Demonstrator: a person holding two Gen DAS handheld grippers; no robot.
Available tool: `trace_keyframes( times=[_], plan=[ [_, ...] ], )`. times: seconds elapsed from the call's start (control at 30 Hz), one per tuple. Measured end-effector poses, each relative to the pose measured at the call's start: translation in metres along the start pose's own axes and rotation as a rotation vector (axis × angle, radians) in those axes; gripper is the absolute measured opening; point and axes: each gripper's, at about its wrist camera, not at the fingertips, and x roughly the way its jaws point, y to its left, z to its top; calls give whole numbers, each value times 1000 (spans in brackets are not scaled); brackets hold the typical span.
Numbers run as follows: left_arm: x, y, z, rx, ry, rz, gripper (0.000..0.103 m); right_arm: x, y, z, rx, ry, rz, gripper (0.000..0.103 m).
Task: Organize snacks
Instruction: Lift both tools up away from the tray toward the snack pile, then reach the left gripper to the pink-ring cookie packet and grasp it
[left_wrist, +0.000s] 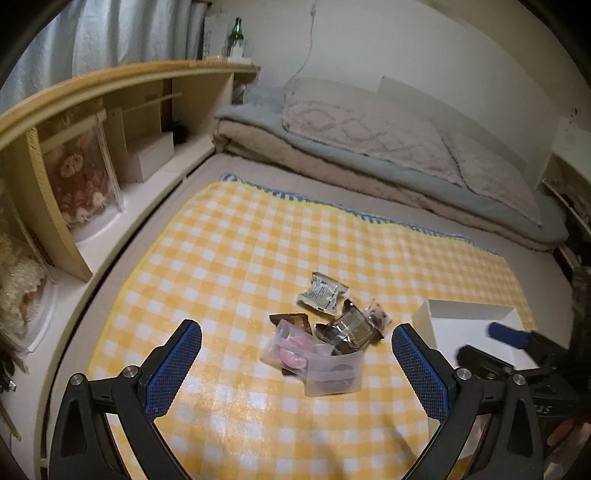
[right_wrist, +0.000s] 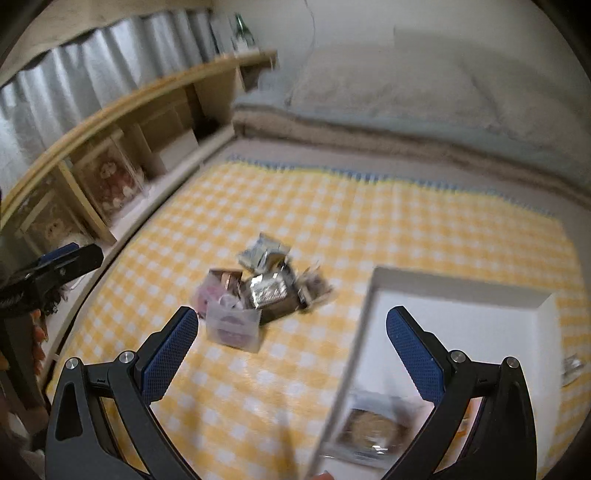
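Snacks (left_wrist: 325, 339) are heaped on a yellow checked cloth (left_wrist: 229, 251), just beside a white box (right_wrist: 461, 291). One clear-wrapped round snack (right_wrist: 373, 432) is seen inside the box. Clear, silver and brown wrappers are mixed in the heap. Both the left gripper (left_wrist: 295, 365) and right gripper (right_wrist: 291, 354) are held wide open, gripping nothing.

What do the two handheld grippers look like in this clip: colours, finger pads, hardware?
Both match. The left gripper and the right gripper each have two black plastic fingers with triangular cut-outs, silver round bolts at the joints, and blue pads with a fine mesh texture on the inner faces. No cables or sleeves show.
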Motion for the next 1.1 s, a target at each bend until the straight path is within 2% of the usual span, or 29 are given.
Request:
trace_keyframes(
  times=[0.07, 0.13, 0.17, 0.23, 0.27, 0.33, 0.4, 0.57, 0.7, 0.9, 1.1],
  plan=[
    [17, 3, 4, -7, 17, 4, 103, 23, 2, 4, 24, 35, 36, 89],
    [35, 5, 8, -19, 34, 5, 103, 44, 6, 5, 30, 70, 62, 71],
    [43, 6, 9, -22, 39, 7, 103, 54, 7, 4, 28, 84, 90, 66],
    [62, 5, 13, -22, 53, 21, 103, 73, 12, 2, 9, 107, 116, 44],
    [71, 5, 15, -19, 58, 28, 103, 83, 14, 1, -4, 116, 126, 39],
    [90, 3, 16, -13, 72, 42, 103, 98, 18, 0, -17, 130, 148, 15],
    [111, 0, 16, -11, 90, 49, 103, 113, 23, -1, -24, 144, 174, 8],
    [161, -2, 15, -38, 156, 73, 103, 139, 29, -4, -64, 141, 207, 7],
    [196, -2, 12, -49, 206, 105, 103, 153, 26, -16, -61, 222, 220, 7],
    [236, -11, 6, -28, 264, 158, 103, 145, 22, -47, -62, 334, 290, 7],
    [257, -22, -1, 44, 316, 201, 103, 129, 22, -55, -83, 351, 323, 7]
  ],
)
